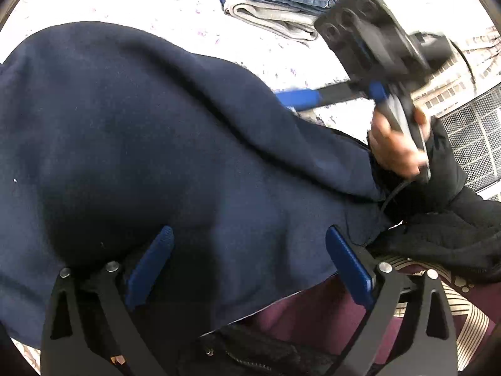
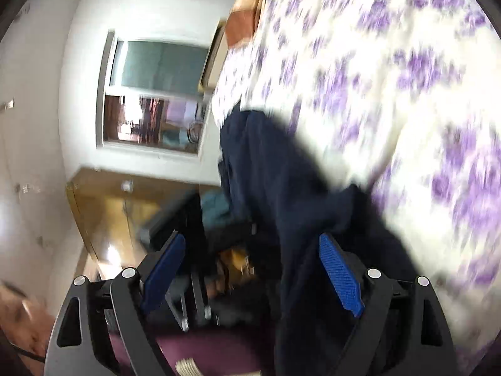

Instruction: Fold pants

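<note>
Dark navy pants (image 1: 141, 131) lie loosely bunched on a white bed sheet with purple flowers (image 1: 156, 3). My left gripper (image 1: 250, 250) hovers just above the cloth near its lower edge, open, with its blue pads wide apart and nothing pinched. A hand holds my right gripper (image 1: 332, 95) at the upper right, by the pants' far edge. In the blurred right wrist view my right gripper (image 2: 250, 269) is open. The navy pants (image 2: 281, 172) hang past its right finger, but neither pad presses on them.
Folded jeans and grey pants are stacked (image 1: 281, 0) at the back of the bed. A black garment (image 1: 438, 238) and maroon clothing (image 1: 313, 313) lie near me. A mesh surface (image 1: 476, 144) stands at the right. A window (image 2: 156, 94) and wooden furniture (image 2: 103, 213) lie beyond the bed (image 2: 391, 78).
</note>
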### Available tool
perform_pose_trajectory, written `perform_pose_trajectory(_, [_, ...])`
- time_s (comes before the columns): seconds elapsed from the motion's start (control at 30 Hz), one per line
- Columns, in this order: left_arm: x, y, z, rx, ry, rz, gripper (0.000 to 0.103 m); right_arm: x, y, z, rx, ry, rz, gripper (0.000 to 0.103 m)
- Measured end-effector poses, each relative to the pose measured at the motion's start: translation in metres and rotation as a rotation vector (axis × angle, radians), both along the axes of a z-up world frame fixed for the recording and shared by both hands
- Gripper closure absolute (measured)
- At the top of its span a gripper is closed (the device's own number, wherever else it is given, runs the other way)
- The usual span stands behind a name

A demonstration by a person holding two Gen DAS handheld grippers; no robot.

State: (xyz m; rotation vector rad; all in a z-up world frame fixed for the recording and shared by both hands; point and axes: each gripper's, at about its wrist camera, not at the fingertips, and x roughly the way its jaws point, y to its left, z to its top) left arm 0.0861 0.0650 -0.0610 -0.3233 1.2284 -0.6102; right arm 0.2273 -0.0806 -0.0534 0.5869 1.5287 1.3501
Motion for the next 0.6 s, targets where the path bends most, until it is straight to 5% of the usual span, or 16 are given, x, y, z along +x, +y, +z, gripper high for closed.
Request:
perform_pose_trajectory(0.07, [-0.004, 0.003, 0.001, 0.002, -0.002, 0.000, 0.007, 0.008, 0.009, -0.004, -0.006, -0.020, -0.009, 0.033])
perform_pose_trajectory(0.13, [-0.005, 0.003, 0.001, 0.001, -0.004, 0.001, 0.007, 0.014, 0.024, -0.009, -0.083, -0.111, 0.028, 0.075])
perform_pose_trajectory(0.17, [-0.009, 0.007, 0.001, 0.000, -0.006, 0.001, 0.008, 0.021, 0.022, -0.018, -0.127, -0.104, 0.026, 0.076])
perform_pose_trajectory(0.27, [-0.014, 0.010, 0.002, -0.005, -0.011, 0.000, 0.008, 0.032, 0.014, -0.019, -0.160, -0.049, 0.013, 0.059])
perform_pose_trajectory(0.3, [-0.015, 0.011, 0.002, -0.009, -0.011, 0.000, 0.008, 0.034, 0.008, -0.014, -0.154, -0.042, 0.016, 0.032])
perform_pose_trajectory(0.33, [-0.015, 0.012, 0.002, -0.014, -0.012, 0.000, 0.008, 0.036, 0.001, -0.012, -0.157, -0.031, 0.001, 0.023])
perform_pose_trajectory(0.47, [-0.012, 0.013, 0.002, -0.009, -0.012, -0.007, 0.007, 0.034, -0.014, -0.023, -0.200, 0.046, -0.012, 0.023])
perform_pose_trajectory(0.6, [-0.012, 0.013, 0.000, -0.011, -0.011, -0.002, 0.006, 0.010, 0.008, -0.027, -0.148, 0.081, 0.098, 0.025])
